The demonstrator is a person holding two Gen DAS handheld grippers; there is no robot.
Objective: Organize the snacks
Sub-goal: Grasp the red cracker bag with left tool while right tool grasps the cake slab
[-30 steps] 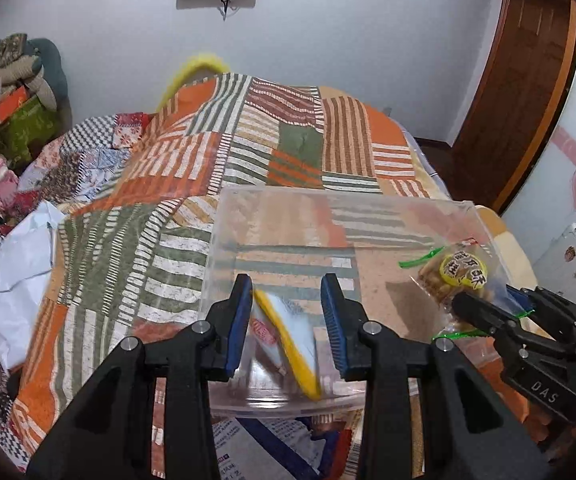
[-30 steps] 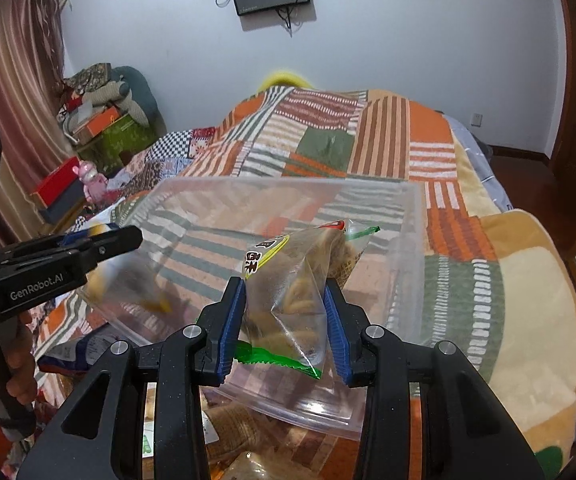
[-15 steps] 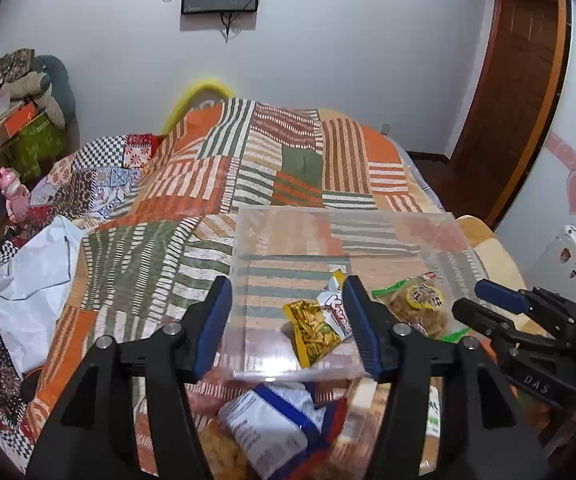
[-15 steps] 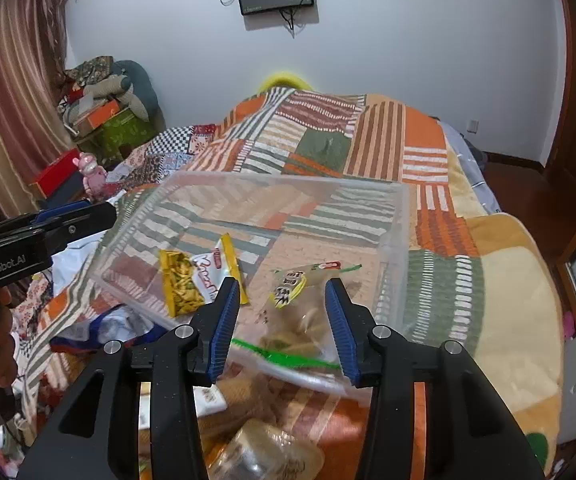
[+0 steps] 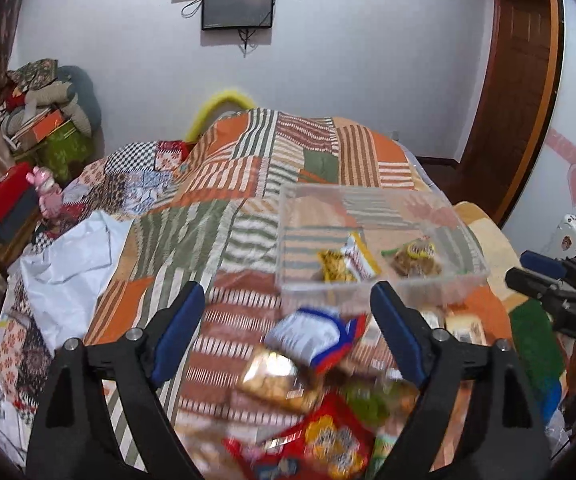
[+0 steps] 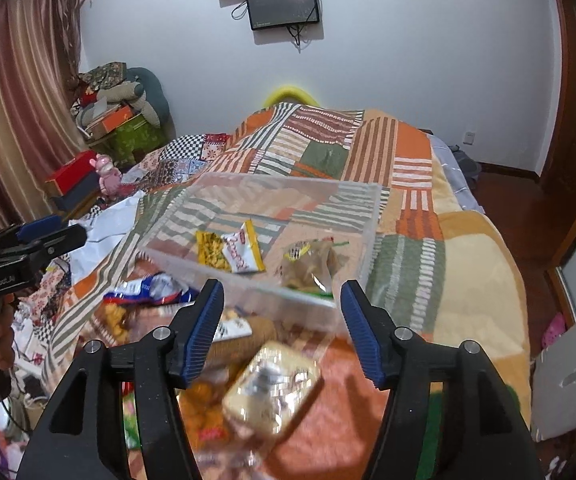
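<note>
Both tools are empty, jaws opening: left tool point(image 5: 284, 332), right tool point(image 6: 280, 328). Two snack packets point(image 6: 230, 250) and a cookie bag point(image 6: 311, 266) lie in the clear bin point(image 6: 371, 216) on the bed. Next, each tool should settle squarely over one loose packet point(image 6: 272, 384) before pinching.

Clear plastic bin point(image 6: 367, 240); glossy packets point(image 6: 244, 252); cloth quilt point(image 5: 248, 168).

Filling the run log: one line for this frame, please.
left gripper: opening, empty | right gripper: opening, empty | clear bin: yellow packet, cookie bag inside | loose snacks: on quilt
</note>
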